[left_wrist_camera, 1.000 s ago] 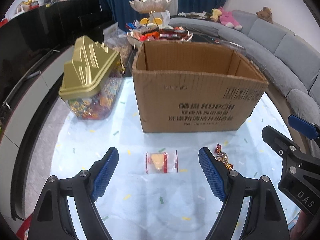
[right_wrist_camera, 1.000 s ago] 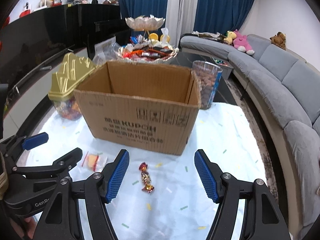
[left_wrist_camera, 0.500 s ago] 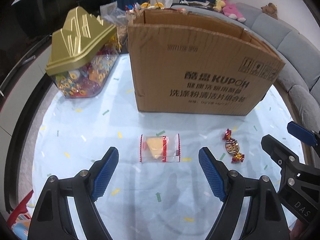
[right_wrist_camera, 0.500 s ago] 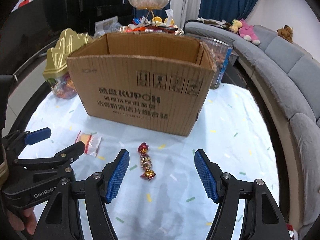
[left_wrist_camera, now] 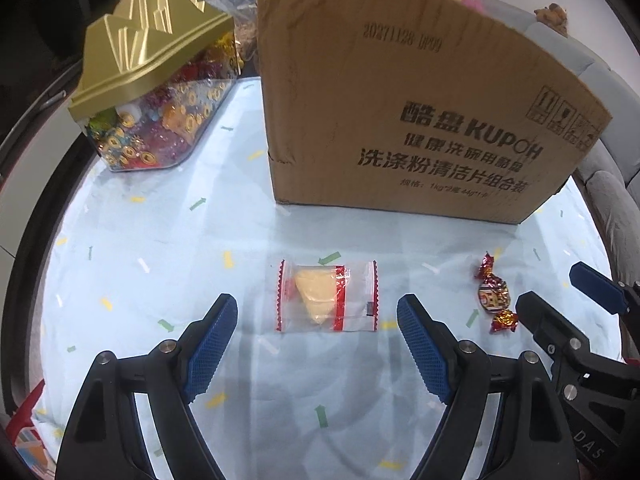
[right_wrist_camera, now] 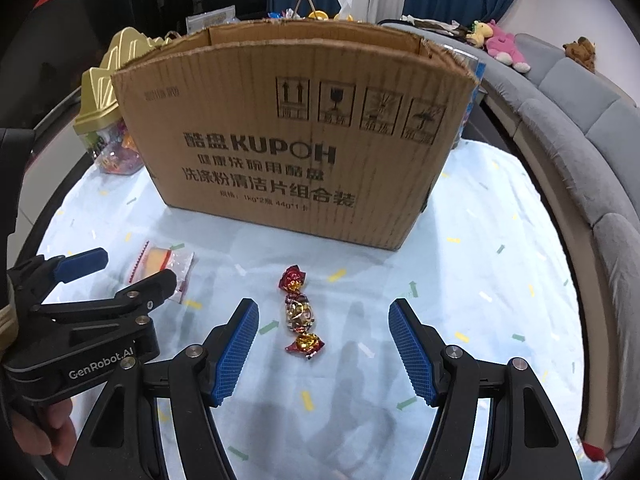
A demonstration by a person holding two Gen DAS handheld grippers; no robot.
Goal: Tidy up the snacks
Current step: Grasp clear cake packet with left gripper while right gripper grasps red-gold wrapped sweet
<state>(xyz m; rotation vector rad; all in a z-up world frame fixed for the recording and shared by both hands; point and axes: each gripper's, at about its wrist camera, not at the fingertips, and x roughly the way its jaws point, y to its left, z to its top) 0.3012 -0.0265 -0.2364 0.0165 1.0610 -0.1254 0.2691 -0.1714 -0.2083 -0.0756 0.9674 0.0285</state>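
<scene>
Left gripper (left_wrist_camera: 316,344) spread wide before the clear-wrapped yellow snack (left_wrist_camera: 326,297); right gripper (right_wrist_camera: 323,346) likewise apart around the foil candy (right_wrist_camera: 300,312) (both lying on the bench (right_wrist_camera: 480,264))

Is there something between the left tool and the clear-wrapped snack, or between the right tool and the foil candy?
Nothing visible. The left tool is open before the clear-wrapped snack, and the right tool is open around the foil candy.
</scene>
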